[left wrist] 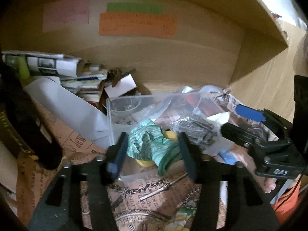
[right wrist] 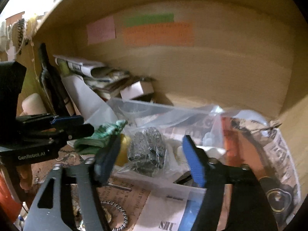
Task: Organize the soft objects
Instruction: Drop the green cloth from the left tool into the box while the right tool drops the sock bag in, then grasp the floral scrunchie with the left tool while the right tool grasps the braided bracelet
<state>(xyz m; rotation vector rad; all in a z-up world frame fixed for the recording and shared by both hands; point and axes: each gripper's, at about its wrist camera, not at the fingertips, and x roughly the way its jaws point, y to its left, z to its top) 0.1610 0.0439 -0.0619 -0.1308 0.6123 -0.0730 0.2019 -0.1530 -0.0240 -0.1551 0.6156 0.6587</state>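
Observation:
A clear plastic bin (left wrist: 134, 100) stands in a wooden shelf compartment. My left gripper (left wrist: 152, 150) is open, its fingers either side of a green striped cloth (left wrist: 154, 146) that hangs over the bin's front edge with a yellow sponge (left wrist: 170, 134) under it. A bagged steel-wool scourer (left wrist: 196, 129) lies in the bin. My right gripper (right wrist: 152, 157) is open around the scourer (right wrist: 147, 150) in the right wrist view. The cloth (right wrist: 100, 134) shows at its left, next to the left gripper (right wrist: 77, 125). The right gripper (left wrist: 248, 117) shows at right in the left wrist view.
Rolled newspapers (left wrist: 44, 63), a white paper roll (left wrist: 73, 105) and a small white box (left wrist: 121, 85) lie at the back left. Coloured sticky notes (left wrist: 136, 26) are on the back wall. Printed paper (left wrist: 154, 196) lines the shelf floor. A dark bottle (right wrist: 50, 80) stands at left.

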